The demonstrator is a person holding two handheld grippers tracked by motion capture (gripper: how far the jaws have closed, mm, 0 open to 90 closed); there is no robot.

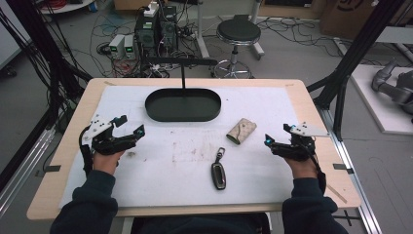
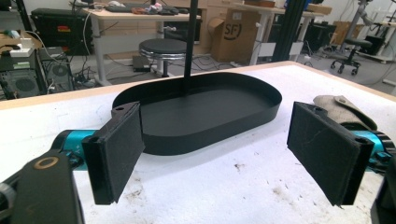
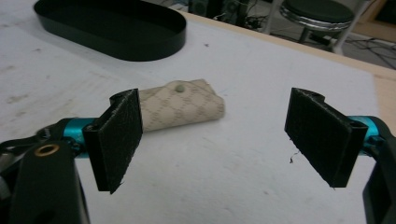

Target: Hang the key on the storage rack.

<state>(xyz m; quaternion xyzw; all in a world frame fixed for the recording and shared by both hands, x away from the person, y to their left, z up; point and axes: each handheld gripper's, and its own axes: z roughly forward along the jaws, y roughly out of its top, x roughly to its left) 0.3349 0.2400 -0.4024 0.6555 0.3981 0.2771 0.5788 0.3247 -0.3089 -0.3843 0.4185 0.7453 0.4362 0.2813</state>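
Just ahead of the wide-open, empty right gripper (image 3: 212,140), apart, probably a patterned pouch (image 3: 187,108).

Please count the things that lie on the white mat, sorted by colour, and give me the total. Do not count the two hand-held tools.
Black: 2, the oval tray with its upright post, and the car key fob
Beige: 1, the patterned pouch
Total: 3
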